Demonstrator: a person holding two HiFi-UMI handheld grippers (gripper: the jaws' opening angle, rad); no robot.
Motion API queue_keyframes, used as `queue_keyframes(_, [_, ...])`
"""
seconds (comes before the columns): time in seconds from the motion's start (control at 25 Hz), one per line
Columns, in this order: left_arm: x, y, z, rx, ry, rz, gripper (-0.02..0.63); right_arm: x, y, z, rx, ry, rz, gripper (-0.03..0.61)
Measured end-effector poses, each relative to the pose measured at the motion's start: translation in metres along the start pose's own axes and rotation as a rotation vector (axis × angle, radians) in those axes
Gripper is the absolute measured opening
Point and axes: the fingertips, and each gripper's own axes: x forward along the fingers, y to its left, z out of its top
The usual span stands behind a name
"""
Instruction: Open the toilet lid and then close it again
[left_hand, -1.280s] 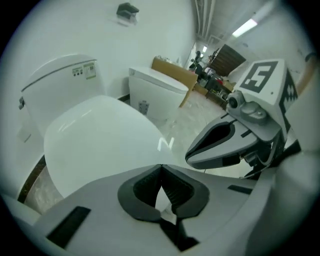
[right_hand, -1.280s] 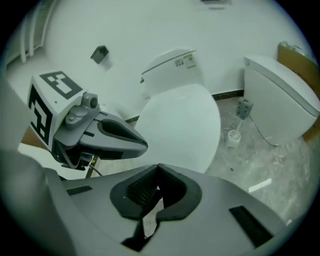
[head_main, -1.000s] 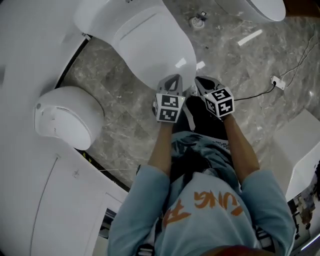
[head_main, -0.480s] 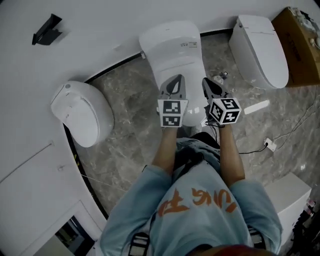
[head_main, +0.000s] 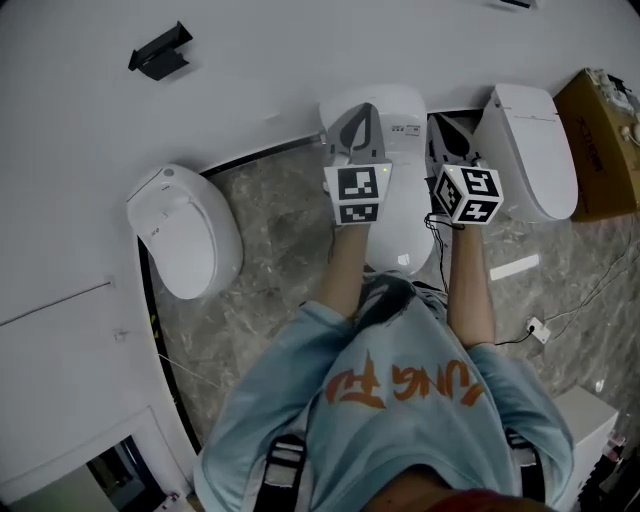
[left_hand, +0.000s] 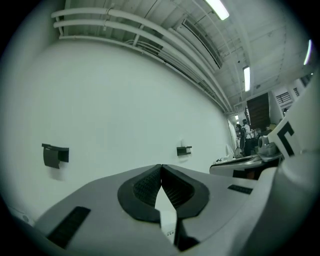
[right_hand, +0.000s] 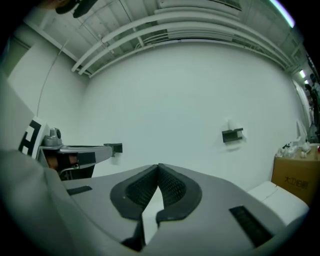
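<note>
Lengthwise, the glossy white toilet lid (head_main: 402, 215) is laid flat and closed, running from the wall toward the person; left tongs (head_main: 359, 112) and right tongs (head_main: 449, 133) are pressed shut, empty.

1. Wall: the white wall (head_main: 260, 60) is plain and has no window. A dark seam (head_main: 255, 158) runs along its foot where it meets the floor.
2. Wall fittings: small black brackets (head_main: 160, 52) are fixed to the wall, well above the seam.
3. Floor: grey veined marble floor (head_main: 270, 230), glossy, lies in front of the wall. It carries a bright strip reflection (head_main: 514, 267).
4. Fixtures: a rounded white toilet (head_main: 185, 230) and an oblong white toilet (head_main: 530, 150) stand against the wall, well apart.
5. Storage: a brown cardboard box (head_main: 605, 140) stands at the wall, just beside the oblong toilet.
6. Cabling: a white socket block (head_main: 537, 328) with a thin cable lies on the floor, away from the wall.
7. Overhead: white pipes (left_hand: 125, 25) run along the top of the wall. Strip lights (left_hand: 220, 7) are lit on the ceiling.
</note>
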Motion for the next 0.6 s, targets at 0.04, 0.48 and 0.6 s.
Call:
queue_keyframes(0.04, [0.001,0.004,0.007,0.007,-0.014,0.003,0.028,0.003,0.003,0.008,-0.016,-0.014,0.001,0.012])
queue_keyframes(0.48, [0.005,0.032,0.044,0.033,-0.106,0.022,0.026,0.017,0.014,0.060,-0.082,-0.113,-0.027,0.012])
queue_keyframes(0.6, [0.009,0.036,0.048,0.030,-0.115,0.015,0.028,0.023,0.017,0.066,-0.091,-0.117,-0.026,0.012])
